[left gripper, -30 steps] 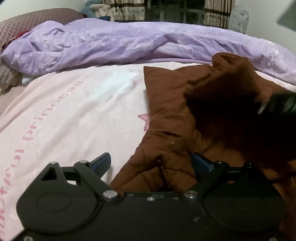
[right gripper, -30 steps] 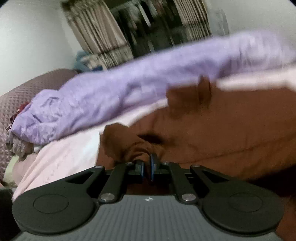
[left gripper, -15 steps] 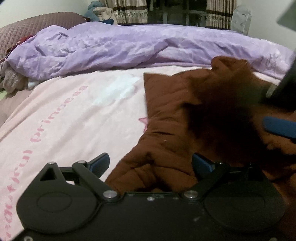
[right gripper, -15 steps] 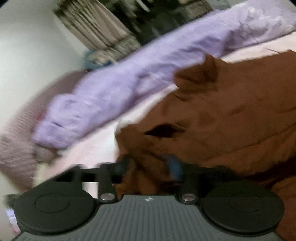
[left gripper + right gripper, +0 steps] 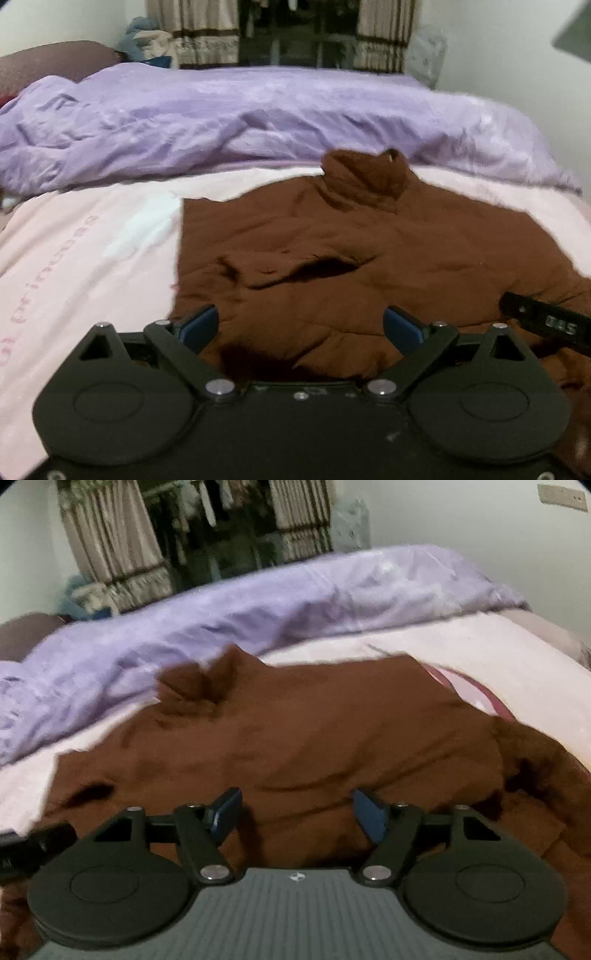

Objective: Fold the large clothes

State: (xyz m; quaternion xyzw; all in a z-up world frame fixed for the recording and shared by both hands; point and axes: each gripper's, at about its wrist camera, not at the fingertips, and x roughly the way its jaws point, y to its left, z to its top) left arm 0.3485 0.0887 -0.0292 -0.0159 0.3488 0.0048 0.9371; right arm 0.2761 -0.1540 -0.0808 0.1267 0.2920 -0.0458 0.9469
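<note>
So a second ago my right gripper [image 5: 295, 812] was pinching the brown sweater [image 5: 351, 258]; now both it and the left gripper [image 5: 301, 328] are wide open, holding nothing. Sweater's flat on the pink sheet [image 5: 92, 251], collar at 12 o'clock. Sheet's pink lettering at 9 o'clock is too blurry to read.

Light: dim, indoor, even
Shadows: soft dark patches in the folds of the brown sweater [image 5: 369, 258]
Sharpness: both views soft, grainy
Edges: fisheye bend; purple duvet [image 5: 258, 605] curves
Glare: pale patch on the pink sheet [image 5: 140, 236]
</note>
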